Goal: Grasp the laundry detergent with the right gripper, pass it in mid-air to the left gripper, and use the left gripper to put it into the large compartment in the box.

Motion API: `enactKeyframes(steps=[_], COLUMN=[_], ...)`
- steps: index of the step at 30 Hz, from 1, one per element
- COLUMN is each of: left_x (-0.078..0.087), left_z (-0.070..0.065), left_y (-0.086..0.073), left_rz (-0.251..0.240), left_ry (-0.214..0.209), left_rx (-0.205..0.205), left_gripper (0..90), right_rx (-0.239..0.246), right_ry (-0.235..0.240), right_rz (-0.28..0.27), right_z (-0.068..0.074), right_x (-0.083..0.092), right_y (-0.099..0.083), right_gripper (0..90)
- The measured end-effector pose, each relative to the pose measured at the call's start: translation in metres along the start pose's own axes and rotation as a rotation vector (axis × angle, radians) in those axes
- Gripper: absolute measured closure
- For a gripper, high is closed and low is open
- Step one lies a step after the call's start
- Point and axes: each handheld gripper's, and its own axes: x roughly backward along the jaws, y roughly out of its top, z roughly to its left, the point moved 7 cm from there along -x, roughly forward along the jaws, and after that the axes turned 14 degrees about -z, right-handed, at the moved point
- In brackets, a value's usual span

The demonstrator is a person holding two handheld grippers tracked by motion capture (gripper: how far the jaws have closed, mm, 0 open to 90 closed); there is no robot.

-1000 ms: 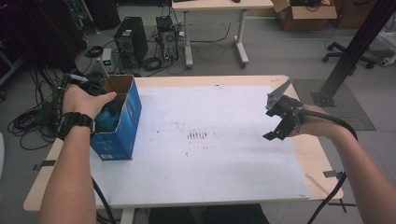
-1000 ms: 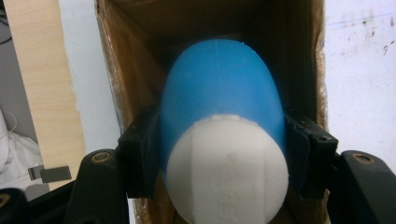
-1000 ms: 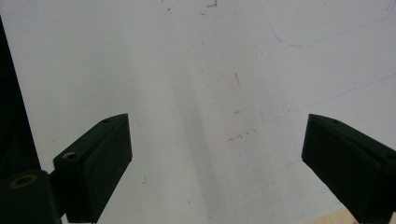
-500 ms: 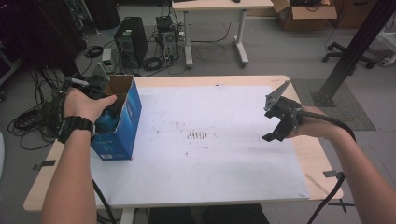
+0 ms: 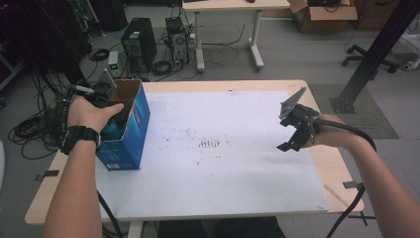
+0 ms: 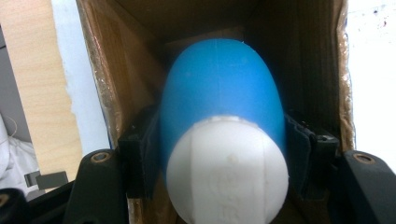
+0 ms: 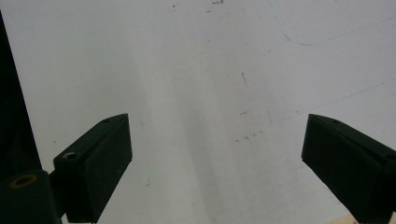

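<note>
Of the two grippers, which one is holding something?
The left gripper, inside the blue cardboard box, is shut on a blue and white bottle. The right gripper is open above the table.

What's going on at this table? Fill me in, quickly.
A person is working with a handheld gripper in each hand. The left gripper is shut on a blue and white egg-shaped object, held inside the open top of a blue cardboard box standing at the left edge of the table. The right gripper is open, with nothing between its jaws, held above the white sheet on the right side. Whether the object is going in or coming out can't be told.
</note>
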Motion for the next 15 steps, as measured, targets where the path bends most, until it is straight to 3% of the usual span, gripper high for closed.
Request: enactKeyframes(steps=[15], left_x=[0.0004], left_z=[-0.0051], left_y=[-0.0004], left_rz=[0.013], left_ry=[0.004], left_rx=[-0.015], left_gripper=[37.1], right_rx=[0.006], right_ry=[-0.007], right_rz=[0.001], right_z=[0.0006], right_x=[-0.0008], right_y=[-0.0013], right_gripper=[8.3])
